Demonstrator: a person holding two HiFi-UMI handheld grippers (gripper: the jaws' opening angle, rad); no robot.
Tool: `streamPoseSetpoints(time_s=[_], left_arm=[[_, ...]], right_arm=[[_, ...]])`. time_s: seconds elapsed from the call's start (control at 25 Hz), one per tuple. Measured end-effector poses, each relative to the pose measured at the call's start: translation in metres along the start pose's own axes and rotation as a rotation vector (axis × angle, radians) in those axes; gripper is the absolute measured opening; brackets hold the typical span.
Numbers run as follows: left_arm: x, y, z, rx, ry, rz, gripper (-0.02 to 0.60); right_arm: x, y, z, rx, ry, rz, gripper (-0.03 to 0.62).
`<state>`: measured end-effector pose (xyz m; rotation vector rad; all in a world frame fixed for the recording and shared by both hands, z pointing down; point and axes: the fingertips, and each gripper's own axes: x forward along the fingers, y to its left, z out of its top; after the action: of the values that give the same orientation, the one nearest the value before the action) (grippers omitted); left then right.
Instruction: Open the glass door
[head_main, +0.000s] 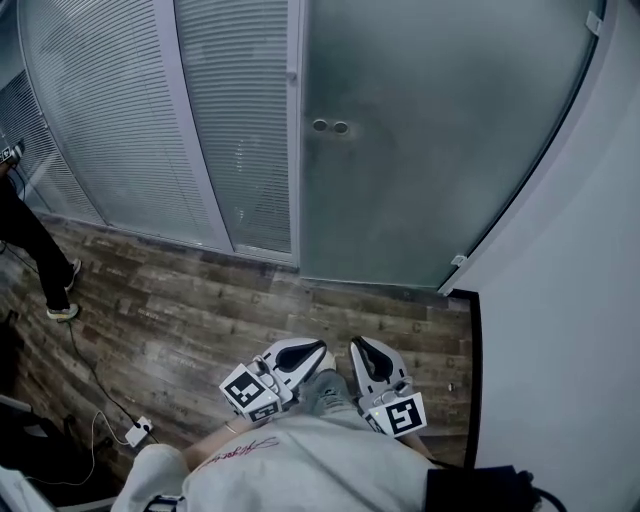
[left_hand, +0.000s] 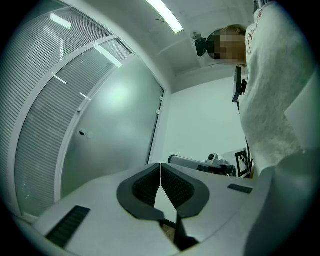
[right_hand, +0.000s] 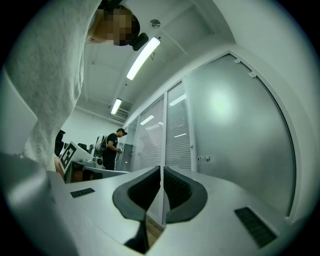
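The frosted glass door (head_main: 430, 150) stands shut and upright ahead of me, its long axis vertical and its broad face turned toward me. Its two round fittings (head_main: 330, 126) sit near its left edge, beside the slatted glass partition (head_main: 240, 130). I hold my left tongs (head_main: 316, 349) and right tongs (head_main: 358, 346) side by side close to my body, over the wooden floor (head_main: 200, 310). Both point about level at the door, well apart from it, and both are clenched on nothing.
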<state>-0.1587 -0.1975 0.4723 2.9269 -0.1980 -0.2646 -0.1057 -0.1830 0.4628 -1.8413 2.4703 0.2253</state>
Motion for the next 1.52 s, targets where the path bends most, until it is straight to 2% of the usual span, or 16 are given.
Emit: streamPoseSetpoints(time_s=[0.28, 0.56, 1.0, 1.12, 1.28, 1.52], left_arm=[[0.048, 0.065, 0.008, 0.014, -0.007, 0.031, 0.018], [0.094, 0.12, 0.012, 0.002, -0.013, 0.07, 0.018], [0.124, 0.209, 0.031, 0.029, -0.057, 0.208, 0.018], [0.133, 0.224, 0.036, 0.043, -0.061, 0.227, 0.018], [0.139, 0.243, 0.036, 0.043, -0.059, 0.262, 0.018], [0.136, 0.261, 0.041, 0.063, -0.058, 0.328, 0.018]], right_arm=[[0.071, -0.059, -0.008, 0.02, -0.009, 0.041, 0.031], [0.138, -0.124, -0.012, 0.025, 0.012, 0.033, 0.032], [0.266, -0.223, -0.029, 0.049, 0.033, -0.01, 0.035], [0.305, -0.246, -0.031, 0.09, 0.032, -0.01, 0.121], [0.361, -0.275, -0.043, 0.093, 0.068, -0.041, 0.134], [0.428, -0.302, -0.054, 0.06, 0.095, -0.144, 0.186]])
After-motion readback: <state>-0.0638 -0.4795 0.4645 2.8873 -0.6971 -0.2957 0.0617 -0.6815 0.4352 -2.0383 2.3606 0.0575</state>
